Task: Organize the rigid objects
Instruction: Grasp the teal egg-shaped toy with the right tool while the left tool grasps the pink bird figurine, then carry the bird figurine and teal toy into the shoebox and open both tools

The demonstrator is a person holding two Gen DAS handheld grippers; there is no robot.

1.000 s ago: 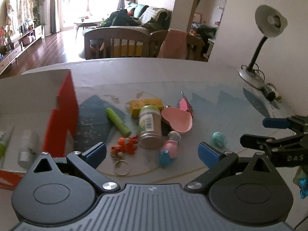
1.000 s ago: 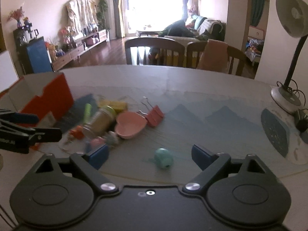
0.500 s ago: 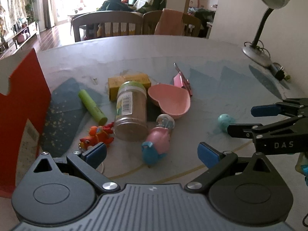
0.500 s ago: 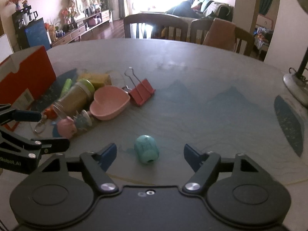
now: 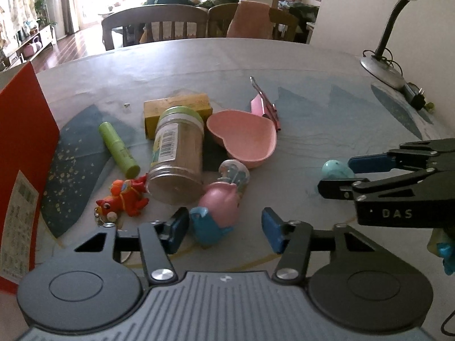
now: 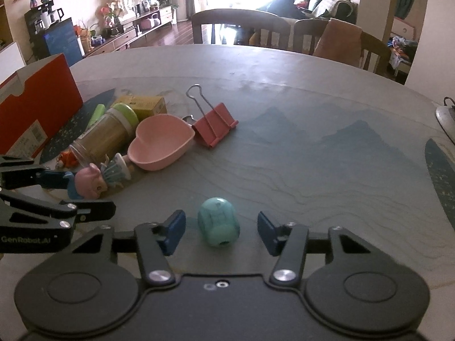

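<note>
Both lowered, the "DAS" right tool [image 6: 219, 231] closes around a teal bead [image 6: 218, 225], left tool [image 5: 224, 231] around a pig toy [image 5: 217, 213].

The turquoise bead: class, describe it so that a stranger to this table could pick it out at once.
Start at the round grey table and find the clutter beside the red box. Right of that heap, alone on bare tabletop, lies the bead, between the right gripper's closing blue pads. It is the only turquoise, barrel-shaped thing, with a hole in its end.
</note>
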